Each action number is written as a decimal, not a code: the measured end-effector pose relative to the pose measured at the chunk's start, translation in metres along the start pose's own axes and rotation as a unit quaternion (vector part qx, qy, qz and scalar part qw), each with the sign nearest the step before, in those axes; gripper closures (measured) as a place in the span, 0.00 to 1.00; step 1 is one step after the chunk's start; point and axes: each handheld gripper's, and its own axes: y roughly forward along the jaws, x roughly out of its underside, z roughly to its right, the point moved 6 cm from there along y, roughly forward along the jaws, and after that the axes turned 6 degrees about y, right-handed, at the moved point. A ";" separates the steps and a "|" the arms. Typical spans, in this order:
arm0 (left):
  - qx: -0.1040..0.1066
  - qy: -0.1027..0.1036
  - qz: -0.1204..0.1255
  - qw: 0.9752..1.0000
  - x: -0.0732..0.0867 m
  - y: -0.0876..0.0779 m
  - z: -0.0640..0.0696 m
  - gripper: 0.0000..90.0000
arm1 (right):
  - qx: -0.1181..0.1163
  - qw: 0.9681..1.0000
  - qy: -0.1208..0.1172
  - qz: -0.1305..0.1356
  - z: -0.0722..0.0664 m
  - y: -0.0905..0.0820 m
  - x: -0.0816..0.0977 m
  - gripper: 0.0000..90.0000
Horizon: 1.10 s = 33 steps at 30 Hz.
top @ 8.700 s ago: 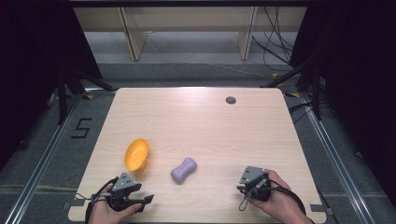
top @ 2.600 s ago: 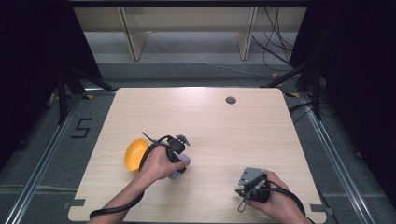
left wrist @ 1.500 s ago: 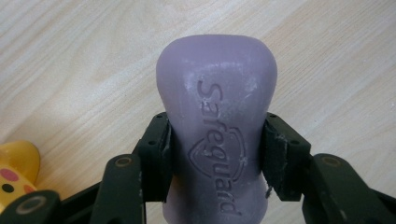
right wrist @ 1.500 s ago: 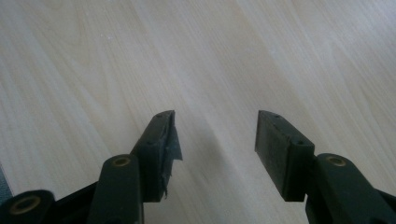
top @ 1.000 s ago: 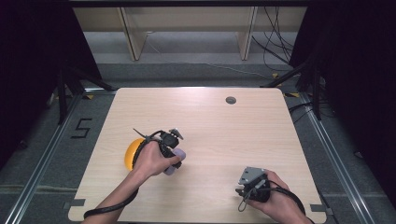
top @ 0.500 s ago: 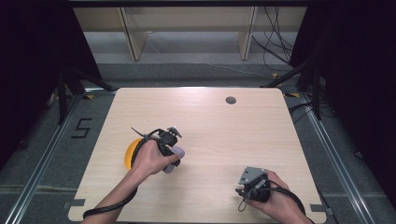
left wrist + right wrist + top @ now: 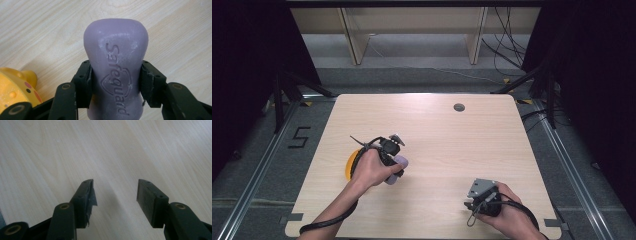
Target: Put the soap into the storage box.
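while left gripper clamps purple soap bar at its narrow waist, we keep bar low on table, just beside yellow toy. pads press both sides, grip firm; waist likely chosen so bar can't slip. in high view left hand covers most of soap. right gripper rests near front right of table, jaws apart, nothing between, probably parked out of way.
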 end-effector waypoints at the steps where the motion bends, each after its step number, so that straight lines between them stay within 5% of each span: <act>1: -0.004 0.014 0.001 1.000 -0.001 -0.001 -0.003 0.55 | 0.001 1.000 -0.001 0.000 0.000 0.000 0.000 0.53; 10: -0.004 0.009 0.002 1.000 -0.001 -0.004 -0.006 0.55 | 0.000 1.000 0.002 0.001 0.000 0.000 0.000 0.53; 13: -0.003 -0.017 0.015 1.000 -0.002 -0.006 -0.006 0.55 | 0.000 1.000 0.001 0.000 0.000 0.000 0.000 0.53; 19: -0.013 -0.001 0.019 1.000 -0.002 -0.008 -0.012 0.55 | 0.002 1.000 0.000 0.000 0.000 0.000 0.000 0.53; 21: -0.011 -0.014 0.021 1.000 -0.001 -0.008 -0.011 0.55 | 0.000 1.000 0.001 0.000 0.000 0.000 0.000 0.53; 32: -0.012 -0.013 0.021 1.000 0.000 -0.013 -0.015 0.55 | 0.003 1.000 -0.003 0.000 0.001 0.001 0.000 0.53; 33: -0.022 0.008 0.024 0.999 -0.001 -0.013 -0.021 0.55 | 0.010 1.000 -0.002 0.005 0.001 0.001 0.000 0.53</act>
